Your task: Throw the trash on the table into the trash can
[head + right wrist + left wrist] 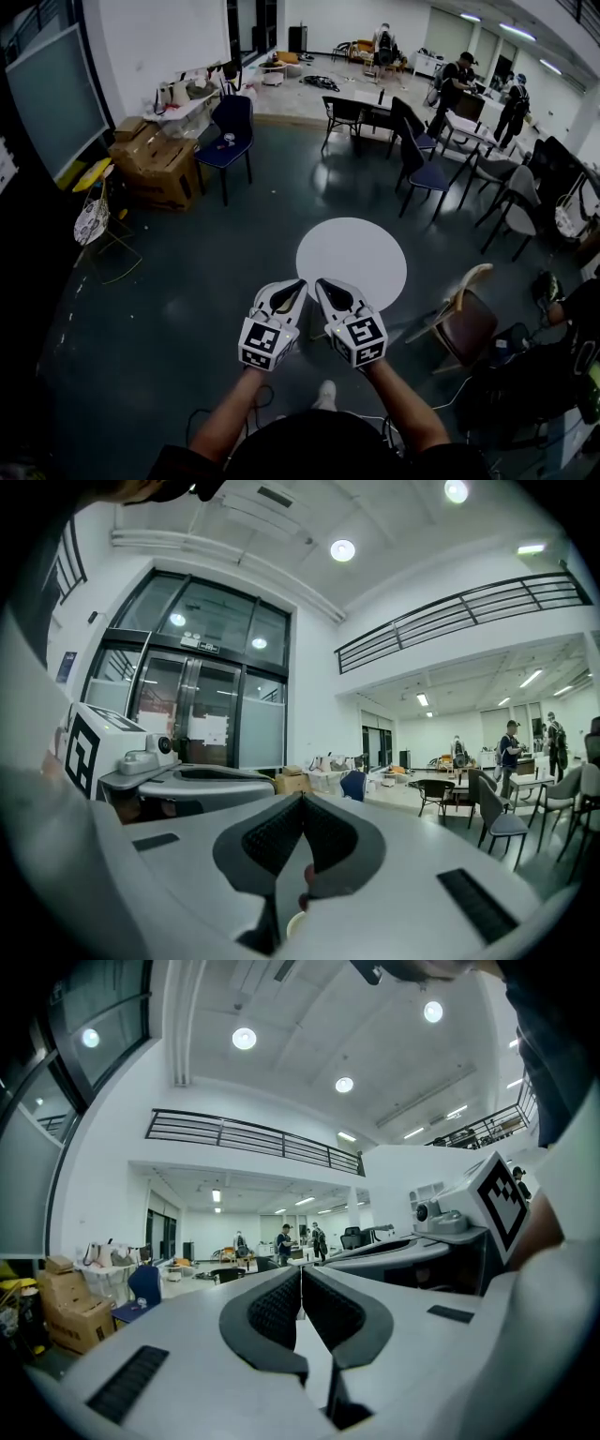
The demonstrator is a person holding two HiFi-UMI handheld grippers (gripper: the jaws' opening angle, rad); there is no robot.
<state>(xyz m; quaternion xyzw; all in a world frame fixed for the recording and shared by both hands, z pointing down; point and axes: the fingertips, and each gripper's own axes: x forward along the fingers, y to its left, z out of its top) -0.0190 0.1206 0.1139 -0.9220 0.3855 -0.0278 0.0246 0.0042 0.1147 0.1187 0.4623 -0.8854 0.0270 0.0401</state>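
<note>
The person holds out two tools side by side, close together. The tips of both point at the round white tabletop [354,246]. The tabletop sits just past the tips, and both tools are on the near side of it, over the dark floor [178,309].

The left tool [298,284] is closed. In the left gripper view its two black pads meet at the tip, and nothing is between them. The right tool [323,283] is closed too. In the right gripper view its pads also touch at the tip. A tiny reddish bit shows low in the gap behind the pads, but I cannot tell what it is.

I cannot pick out any trash or a trash can in these views.

A brown chair [466,325] stands just to the right of the tabletop. A blue chair [231,129] stands far past the tabletop on the left, and cardboard boxes [155,167] sit next to that chair. More chairs stand past the tabletop on the right. People [458,82] stand well beyond the tabletop, at the far end of the room. The person's white shoe [325,395] is on the floor on the near side of the tabletop, under the tools.
</note>
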